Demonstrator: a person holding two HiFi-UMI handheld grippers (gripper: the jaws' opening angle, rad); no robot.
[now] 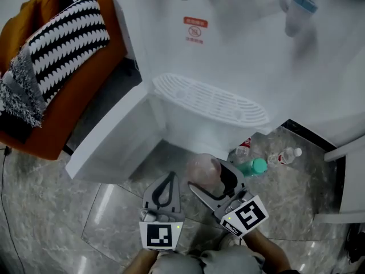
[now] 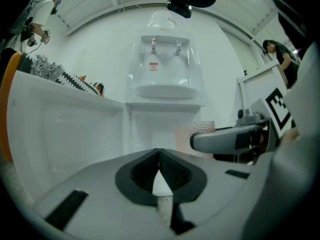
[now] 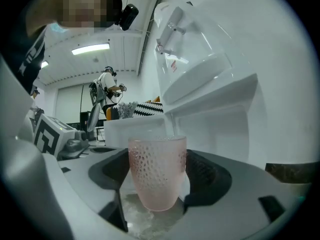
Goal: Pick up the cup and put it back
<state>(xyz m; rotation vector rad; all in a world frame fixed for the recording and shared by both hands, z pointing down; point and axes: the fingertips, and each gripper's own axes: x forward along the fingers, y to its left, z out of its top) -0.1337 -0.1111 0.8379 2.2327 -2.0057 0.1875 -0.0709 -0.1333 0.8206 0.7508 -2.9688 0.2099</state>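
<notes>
Clamping the single cup [image 3: 157,171] from both sides with its ribbed black pads, the right gripper [image 3: 157,176] holds it upright; the cup is pale pink, translucent, dimpled all over and tapered toward its base. From the head view the cup [image 1: 204,170] sits in the right gripper [image 1: 210,179] low in front of the white water dispenser [image 1: 239,50], just before its open lower door [image 1: 114,136]. The left gripper [image 2: 159,156] has its jaws pressed together with nothing between them, and it lies beside the right one over the grey marble floor [image 1: 57,210]. Each gripper carries one cube with black-and-white square markers. One red label [image 1: 195,29] is stuck on the dispenser's front, its print too small to read. Below it is one slotted white drip tray [image 1: 208,99], and the left gripper view shows two taps [image 2: 154,44]. Three small plastic bottles [image 1: 285,156] lie on the floor by the dispenser's foot. One orange sofa [image 1: 85,79] carries a black-and-white zigzag cushion [image 1: 68,36].
</notes>
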